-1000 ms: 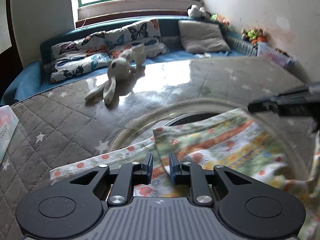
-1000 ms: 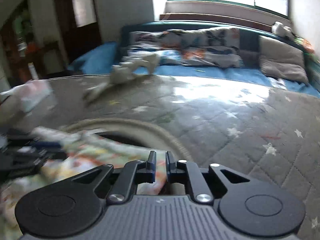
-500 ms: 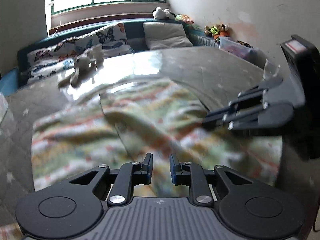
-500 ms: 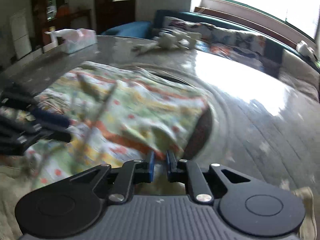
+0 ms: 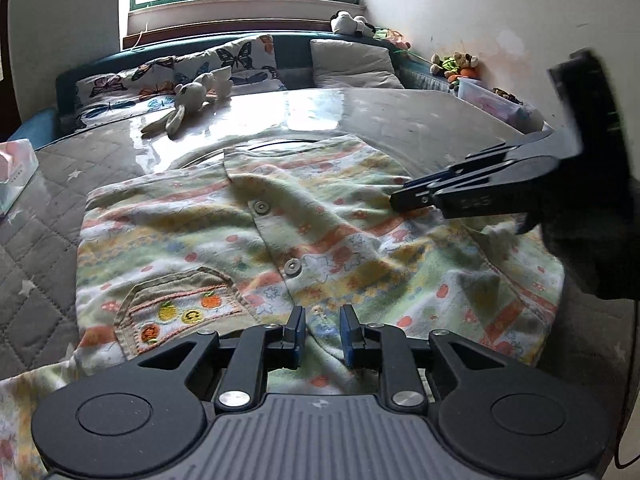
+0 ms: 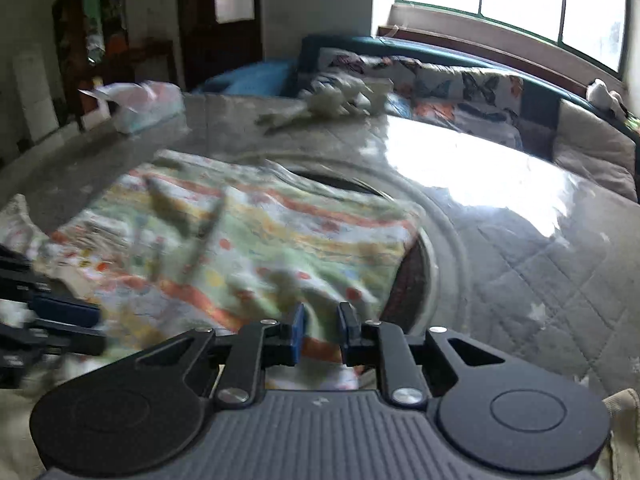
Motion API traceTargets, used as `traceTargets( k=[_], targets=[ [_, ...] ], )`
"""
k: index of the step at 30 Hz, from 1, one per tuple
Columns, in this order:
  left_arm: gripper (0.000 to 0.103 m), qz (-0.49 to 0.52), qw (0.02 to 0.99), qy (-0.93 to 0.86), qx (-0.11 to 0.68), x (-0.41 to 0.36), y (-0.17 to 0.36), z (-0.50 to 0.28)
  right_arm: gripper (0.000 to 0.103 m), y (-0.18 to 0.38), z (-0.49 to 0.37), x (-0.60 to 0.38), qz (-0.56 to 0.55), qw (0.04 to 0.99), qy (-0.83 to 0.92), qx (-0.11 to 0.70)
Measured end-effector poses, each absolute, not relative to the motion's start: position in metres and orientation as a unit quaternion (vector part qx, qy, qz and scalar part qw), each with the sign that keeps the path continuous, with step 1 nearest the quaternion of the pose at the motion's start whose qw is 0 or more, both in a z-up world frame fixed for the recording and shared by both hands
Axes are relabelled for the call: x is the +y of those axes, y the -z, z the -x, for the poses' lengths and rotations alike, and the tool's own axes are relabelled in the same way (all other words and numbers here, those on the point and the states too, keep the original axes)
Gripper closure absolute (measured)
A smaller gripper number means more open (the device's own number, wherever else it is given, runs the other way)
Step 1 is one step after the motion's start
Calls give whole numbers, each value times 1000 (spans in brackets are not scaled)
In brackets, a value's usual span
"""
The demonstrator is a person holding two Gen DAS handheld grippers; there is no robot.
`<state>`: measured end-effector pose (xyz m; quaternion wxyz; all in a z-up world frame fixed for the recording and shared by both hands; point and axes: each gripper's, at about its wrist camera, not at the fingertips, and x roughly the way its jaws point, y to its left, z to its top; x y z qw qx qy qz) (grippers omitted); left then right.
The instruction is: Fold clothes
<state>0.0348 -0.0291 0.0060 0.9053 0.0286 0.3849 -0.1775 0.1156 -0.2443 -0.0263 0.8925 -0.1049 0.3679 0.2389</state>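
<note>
Writing is scarce: only faint digits on your right tongs (image 5: 408, 200), too blurred to read. One patterned shirt (image 5: 256, 248) lies spread on the quilted counter (image 5: 44, 208), two snaps (image 5: 262, 207) down its placket, one fruit-stitched pocket (image 5: 180, 308) at 8 o'clock. Your left tongs (image 5: 322, 334) stand narrowly parted over its hem, gripping nothing; the right's gap looks similar

One patterned baby shirt (image 5: 304, 248), two snap buttons (image 5: 262, 207), one plush rabbit (image 5: 188, 100) and one tissue pack (image 5: 12, 168) are counted.
</note>
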Motion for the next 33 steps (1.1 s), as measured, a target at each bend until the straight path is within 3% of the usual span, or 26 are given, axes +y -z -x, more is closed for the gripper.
traceTargets(
  k=[6,10,26,33],
  targets=[
    [82,-26,909,201,365,-38,-20,-29,87,23,-132,-251,98,897,-220,370],
    [82,-39,896,253,362,-57,-20,-24,77,17,-147,-245,87,895,-234,369],
    [82,-29,869,304,390,-61,-4,-18,77,36,-219,-225,102,900,-194,376],
    [81,-9,882,274,383,-39,-12,-13,75,22,-186,-242,101,895,-211,380]
  ],
)
